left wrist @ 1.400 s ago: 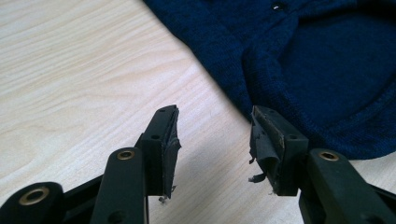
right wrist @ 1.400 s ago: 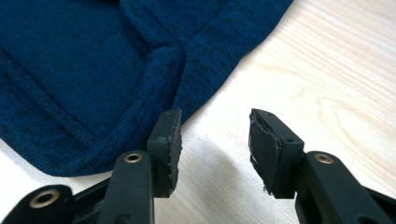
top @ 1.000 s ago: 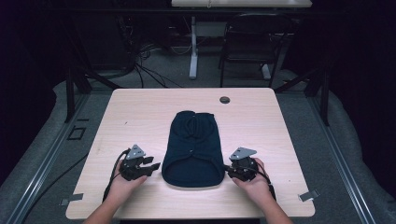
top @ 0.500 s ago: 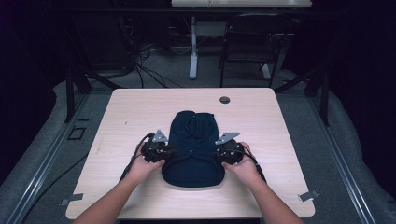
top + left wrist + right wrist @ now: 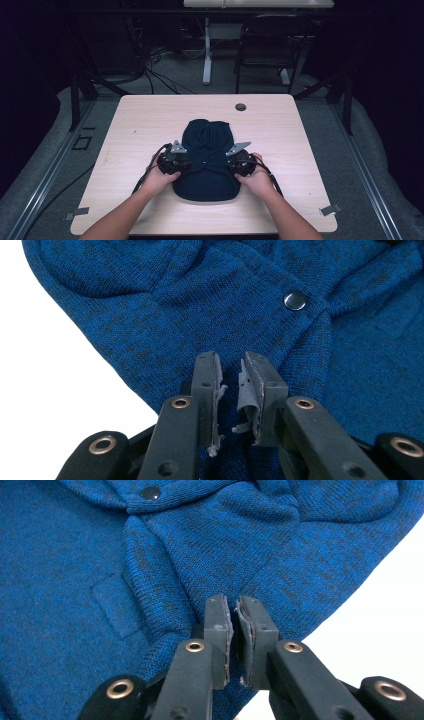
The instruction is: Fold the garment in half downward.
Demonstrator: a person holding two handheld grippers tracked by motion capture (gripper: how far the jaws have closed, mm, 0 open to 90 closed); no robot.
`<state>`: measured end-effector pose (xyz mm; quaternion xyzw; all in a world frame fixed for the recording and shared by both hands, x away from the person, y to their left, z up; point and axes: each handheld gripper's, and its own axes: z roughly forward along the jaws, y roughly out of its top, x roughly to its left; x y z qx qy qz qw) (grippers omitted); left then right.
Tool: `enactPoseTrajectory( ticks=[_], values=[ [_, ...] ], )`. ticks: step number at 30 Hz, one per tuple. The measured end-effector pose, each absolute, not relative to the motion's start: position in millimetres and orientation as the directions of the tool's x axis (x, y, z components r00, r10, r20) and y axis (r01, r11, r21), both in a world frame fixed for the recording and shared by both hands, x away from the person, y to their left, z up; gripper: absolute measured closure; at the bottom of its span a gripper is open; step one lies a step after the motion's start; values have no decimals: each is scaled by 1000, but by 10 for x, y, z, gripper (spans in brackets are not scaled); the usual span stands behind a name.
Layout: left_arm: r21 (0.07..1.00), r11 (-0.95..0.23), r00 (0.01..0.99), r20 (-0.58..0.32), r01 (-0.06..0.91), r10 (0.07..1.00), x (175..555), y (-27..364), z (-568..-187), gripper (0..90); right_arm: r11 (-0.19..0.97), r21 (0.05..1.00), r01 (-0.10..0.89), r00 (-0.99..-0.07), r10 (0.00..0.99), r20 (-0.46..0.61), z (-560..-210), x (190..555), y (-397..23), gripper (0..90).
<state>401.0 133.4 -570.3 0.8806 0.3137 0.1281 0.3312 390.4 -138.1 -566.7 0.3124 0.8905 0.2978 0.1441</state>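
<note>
So there's one blue knit garment [image 5: 207,155] lying folded on the middle of the table [image 5: 140,120], a bit toward the person's side, and up close it shows one metal snap button [image 5: 295,300] plus what looks like a small patch pocket [image 5: 117,605]. Two tools are on it, one per hand: the left tool [image 5: 231,372] sits over the garment's left edge with its jaws a small gap apart, the worn pads not quite meeting, and I can't really tell if any fabric is caught between them. The right tool [image 5: 233,612] is at the right edge with its jaws nearly together, just a sliver between them, resting on a fold of the knit; whether it's actually pinching it is hard to call. From above, the left hand [image 5: 159,175] and right hand [image 5: 260,180] flank the garment at about its middle. Plenty of bare tabletop on both sides and behind it, less in front near the table's edge. One round grommet hole [image 5: 240,107] sits near the far edge, well apart from everything. Past the table there's one chair [image 5: 262,45], a table leg [image 5: 206,55] and loose cables [image 5: 150,75] on the floor.
</note>
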Motion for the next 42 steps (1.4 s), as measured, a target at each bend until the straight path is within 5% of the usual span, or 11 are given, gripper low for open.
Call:
enactPoseTrajectory(
  ticks=[37, 42],
  values=[
    [672, -587, 823, -59, 451, 565, 3335, 1543, -5731, 768, 706, 591, 390, -854, 517, -55, -5652, 3266, -1355, 845],
    [658, -595, 824, -72, 463, 562, 3360, 1527, -5668, 743, 723, 576, 381, -857, 510, -73, -5595, 3226, -1338, 793]
  ],
)
